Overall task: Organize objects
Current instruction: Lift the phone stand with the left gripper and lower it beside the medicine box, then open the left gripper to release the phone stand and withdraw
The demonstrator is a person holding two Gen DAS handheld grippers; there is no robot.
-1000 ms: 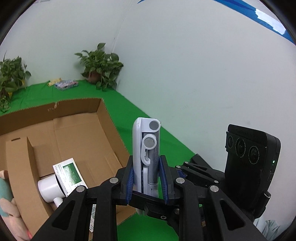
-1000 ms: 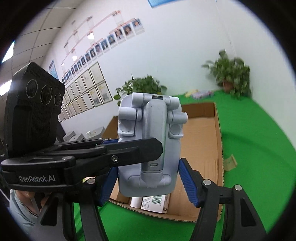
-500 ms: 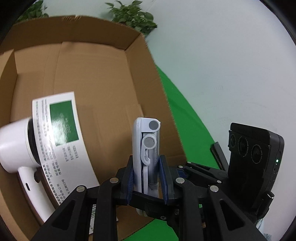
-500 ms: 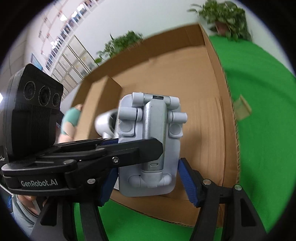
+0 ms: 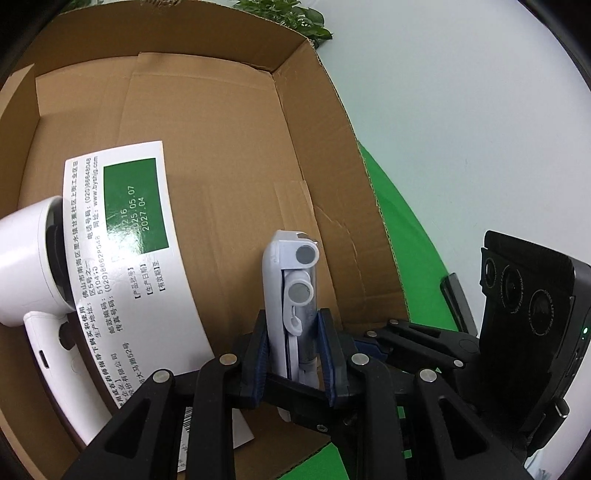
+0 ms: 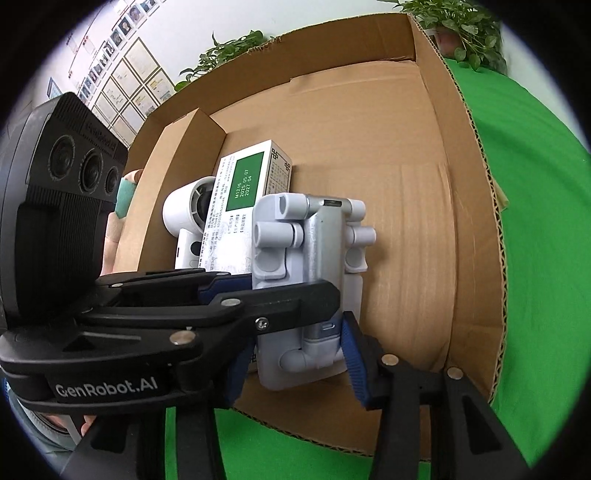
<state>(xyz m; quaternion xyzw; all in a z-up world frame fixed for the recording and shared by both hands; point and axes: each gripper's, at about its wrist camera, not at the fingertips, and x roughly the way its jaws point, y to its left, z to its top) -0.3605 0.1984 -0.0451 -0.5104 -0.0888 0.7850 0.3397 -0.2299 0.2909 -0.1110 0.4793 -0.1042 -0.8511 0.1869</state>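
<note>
Nearest in the left wrist view, the left gripper (image 5: 295, 354) has its blue-padded fingers (image 5: 258, 354) pinching the thin edges of a folded white and grey phone holder (image 5: 291, 295), which stands roughly upright between them and leans a little to the left. In the right wrist view the same phone holder (image 6: 310, 280) shows its broad face with its hinge knuckles on top. The left gripper (image 6: 236, 306) crosses in from the left there, one black arm lying over the holder's front. The right gripper (image 6: 295, 365) sits below it; its fingers (image 6: 354, 362) are spread to either side of the holder's lower end, the right pad touching or just beside the holder's edge, while the left pad is mostly hidden behind the other gripper, so I cannot tell whether the right fingers truly clamp it.

The holder is held over the near end of an open cardboard box (image 6: 476, 206), just above its floor; whether it touches the floor is not clear. Just beyond and to the left, a white medicine carton with a green panel (image 5: 122, 258) lies in the box, and a white handheld device with a round head (image 5: 33, 266) lies beside it, touching it. In the right wrist view the carton (image 6: 243, 192) and the device (image 6: 184, 210) lie by an inner cardboard flap (image 6: 162, 177).

The box rests on a green counter (image 6: 535, 221). Farther off stand potted plants (image 6: 465, 33) against a white wall (image 5: 461, 110).
</note>
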